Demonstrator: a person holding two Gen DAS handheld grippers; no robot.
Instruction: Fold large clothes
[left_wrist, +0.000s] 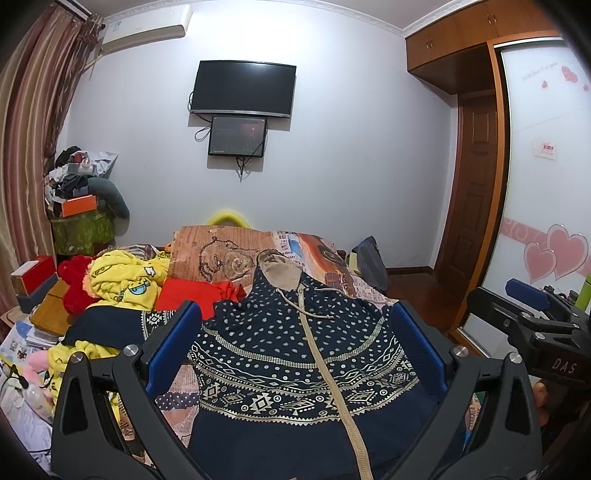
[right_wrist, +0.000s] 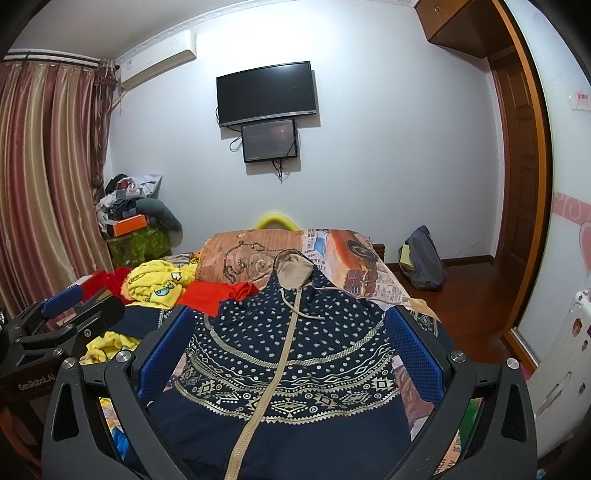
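Your hooded jacket (left_wrist: 295, 354) lies spread front-up on the bed (left_wrist: 221, 254), navy with pale dots across the chest, bands of cream geometric pattern lower down, a tan zip closed up the middle, drawcords loose and the beige-lined hood pointing toward the far wall. Your left gripper (left_wrist: 295, 347) and right gripper (right_wrist: 291, 347) both hang above it with jaws spread wide, gripping nothing. A yellow cartoon-print garment (left_wrist: 125, 280) and red cloth (left_wrist: 195, 295) lie heaped beside its left sleeve.
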